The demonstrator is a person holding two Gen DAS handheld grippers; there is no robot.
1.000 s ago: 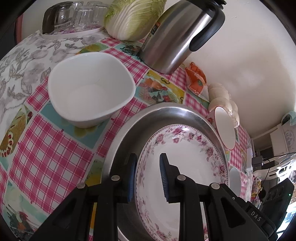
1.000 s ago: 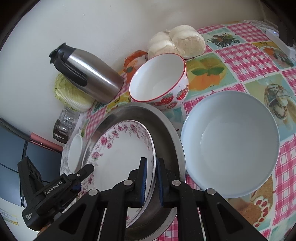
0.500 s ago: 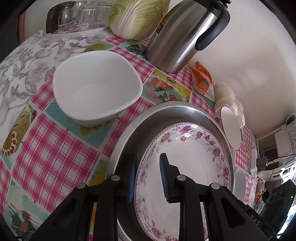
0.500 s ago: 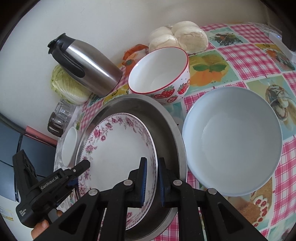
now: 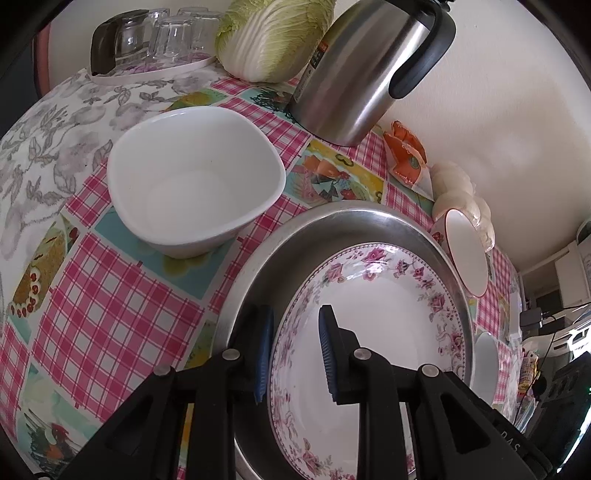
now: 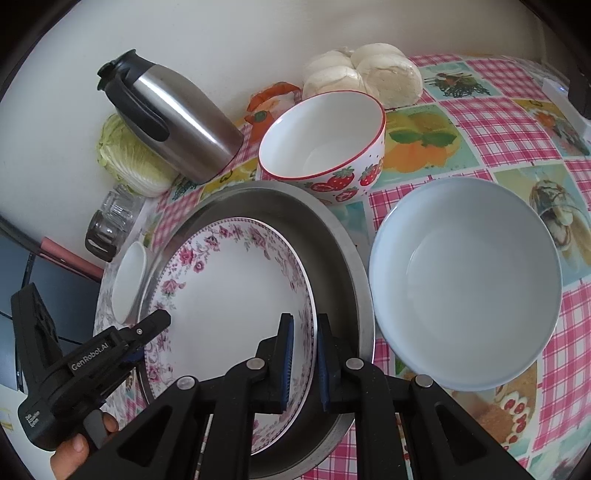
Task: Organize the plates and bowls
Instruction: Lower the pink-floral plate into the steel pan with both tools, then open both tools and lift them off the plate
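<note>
Right now the floral plate (image 6: 229, 288) sits tilted inside the steel basin (image 6: 332, 236), and I have it pinched on opposite rims. My right gripper (image 6: 304, 354) has its jaws clenched on the plate's right edge, the rim passing straight up between the blue pads. My left gripper (image 5: 291, 350) straddles the left edge, one pad outside the rim and one over the plate's face, narrowed on it; from the right wrist view it (image 6: 147, 332) reaches in from the lower left. The plate lies directly ahead of both sets of jaws, its span running from one hand to the other, so neither hand is nearer. I judge any lift must go up evenly, or the plate will twist in the pinch.

Outward from there: the basin wall rises close behind each rim and would catch a sideways pull. On the right, the pale blue bowl (image 6: 465, 284) stands just beside the basin; the strawberry bowl (image 6: 325, 147) is touching or nearly touching its far rim. On the left, the white bowl (image 5: 192, 184) stands near on the counter (image 5: 110, 314). Behind are the steel jug (image 5: 362, 70), cabbage (image 5: 269, 33), upturned glasses (image 5: 162, 37) and buns (image 6: 369, 74).
</note>
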